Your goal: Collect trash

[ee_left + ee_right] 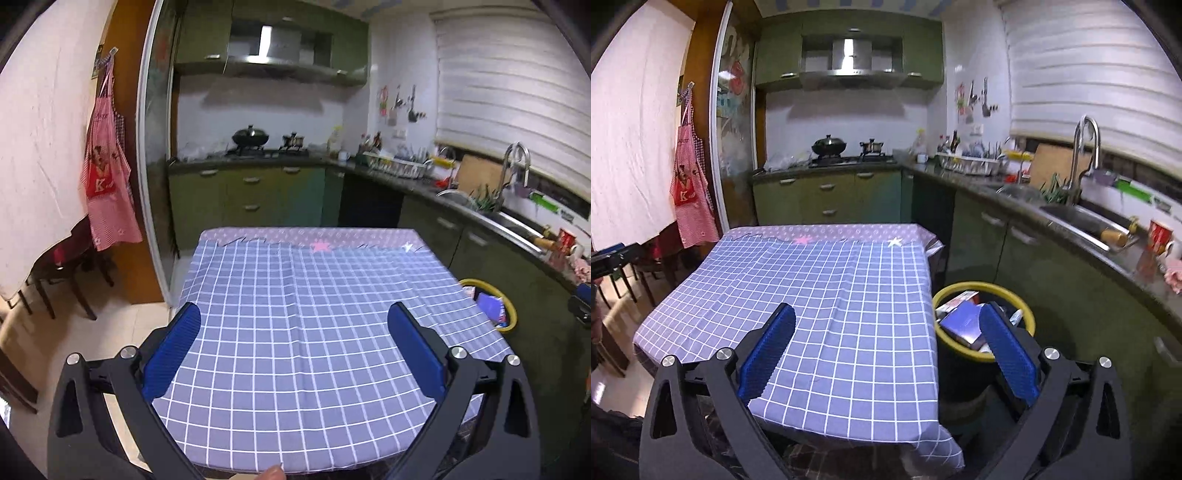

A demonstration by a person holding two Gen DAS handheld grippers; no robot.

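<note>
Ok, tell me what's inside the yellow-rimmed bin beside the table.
The bin holds a purple packet, a red-and-white wrapper and other scraps. Anything deeper is hidden, partly behind the right gripper's fingers.

The left black-framed gripper with blue ribbed finger pads (293, 347) is hanging level, pointing forward, its jaws spread wide and gripping nothing. A bare fingertip (272, 473) of the person's hand is peeking in at the bottom edge of the left wrist view, just between the two black arms. The right black-framed gripper with blue textured pads (886, 347) is sitting in the same pose, fingers parted wide and carrying nothing. Its black body (580, 305) is showing at the right edge of the left camera's view.
</note>
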